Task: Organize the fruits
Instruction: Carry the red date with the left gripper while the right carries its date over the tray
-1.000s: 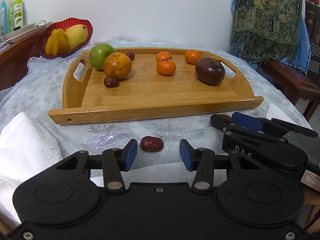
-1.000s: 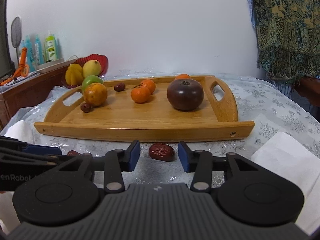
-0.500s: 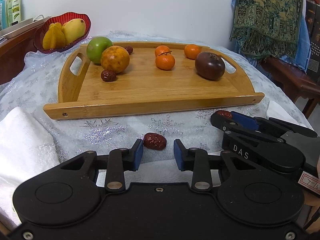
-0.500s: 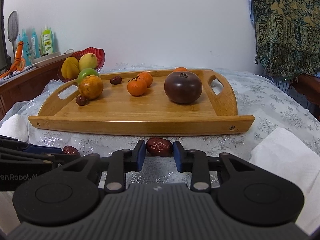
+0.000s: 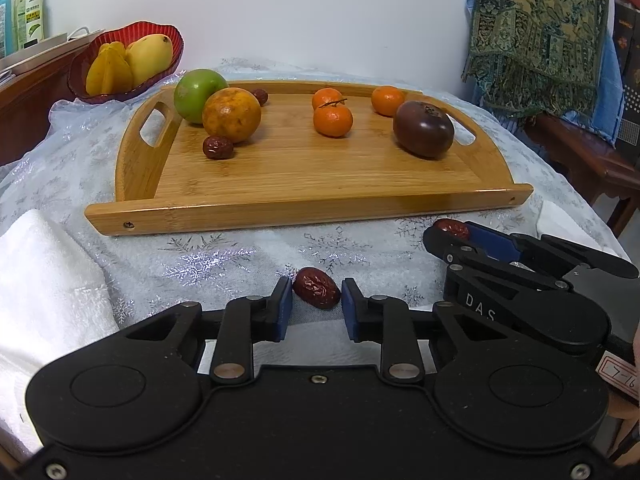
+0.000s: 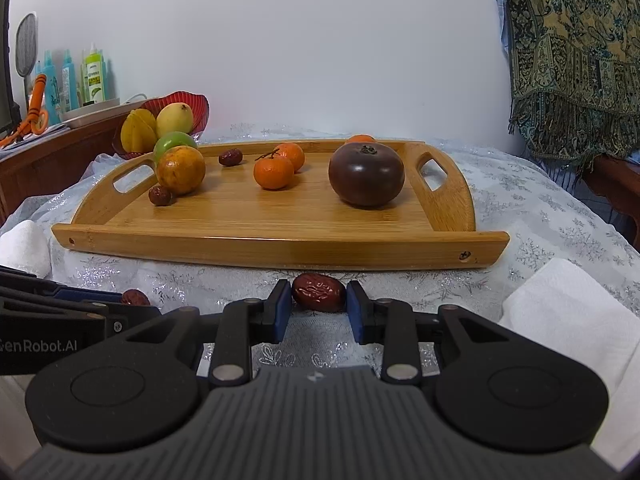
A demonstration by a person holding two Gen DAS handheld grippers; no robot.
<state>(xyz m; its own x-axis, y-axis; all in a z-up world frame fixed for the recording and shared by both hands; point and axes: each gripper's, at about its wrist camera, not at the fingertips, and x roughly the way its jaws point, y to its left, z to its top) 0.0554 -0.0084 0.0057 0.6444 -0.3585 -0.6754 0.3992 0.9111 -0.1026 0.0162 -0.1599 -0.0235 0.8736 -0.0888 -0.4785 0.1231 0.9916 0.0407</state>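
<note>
Two wrinkled red dates lie on the snowflake tablecloth in front of the wooden tray [image 5: 304, 216]. In the left wrist view my left gripper [image 5: 316, 302] is closing, its blue pads touching both ends of one red date [image 5: 316, 291]. My right gripper [image 6: 319, 302] is shut on the other red date [image 6: 318, 296], just below the tray's front rim [image 6: 280, 246]. Each gripper shows in the other's view: the right one [image 5: 450, 236] with its date [image 5: 452, 229], the left one [image 6: 120, 308] with its date [image 6: 135, 298]. The tray holds a green fruit [image 5: 196, 94], an orange [image 5: 231, 114], three tangerines, a dark purple fruit [image 5: 423, 128] and two dates.
A red bowl [image 5: 160, 34] with a mango and a starfruit stands behind the tray's left end. White towels lie at the left [image 5: 40, 280] and right [image 6: 568, 312] of the table. A patterned cloth [image 5: 536, 32] hangs over wooden furniture at the right. Bottles [image 6: 94, 76] stand on a sideboard at the left.
Both grippers' jaws have narrowed around their dates, from clear gaps on each side to pads at the fruit. The dates still rest on the cloth.
</note>
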